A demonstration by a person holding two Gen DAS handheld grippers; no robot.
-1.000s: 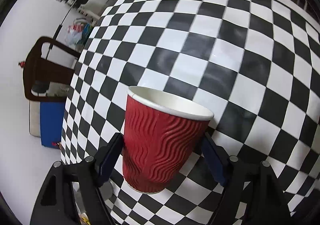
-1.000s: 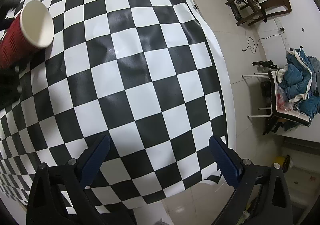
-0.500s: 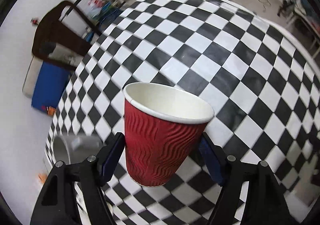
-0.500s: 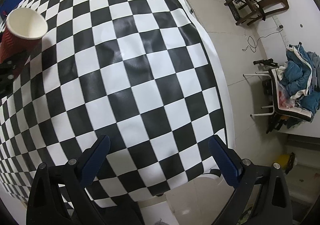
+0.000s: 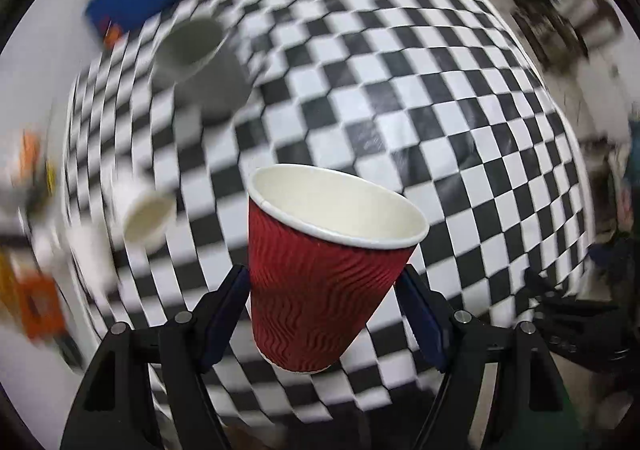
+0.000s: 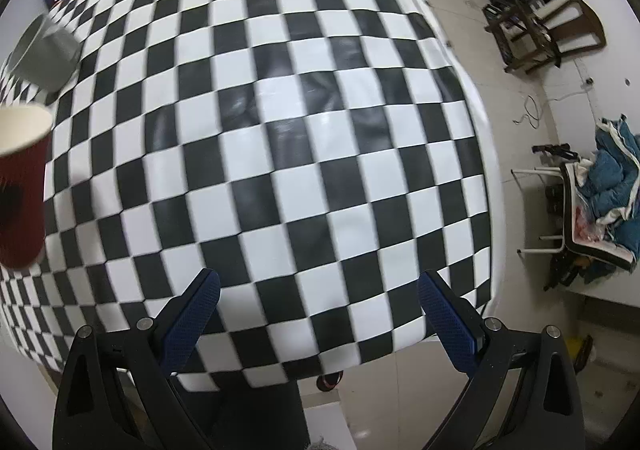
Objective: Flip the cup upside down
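A ribbed red paper cup (image 5: pixel 320 282) with a white rim sits clamped between the left gripper (image 5: pixel 324 314) fingers, mouth up, lifted at lower centre above the checkered table (image 5: pixel 400 110). Two other cups, grey (image 5: pixel 196 58) and white (image 5: pixel 140 218), stand blurred at left. The right gripper (image 6: pixel 318 318) fingers are spread, empty.

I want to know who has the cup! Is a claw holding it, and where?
The left gripper holds the red cup by its ribbed sides, below the rim. The right gripper holds nothing.
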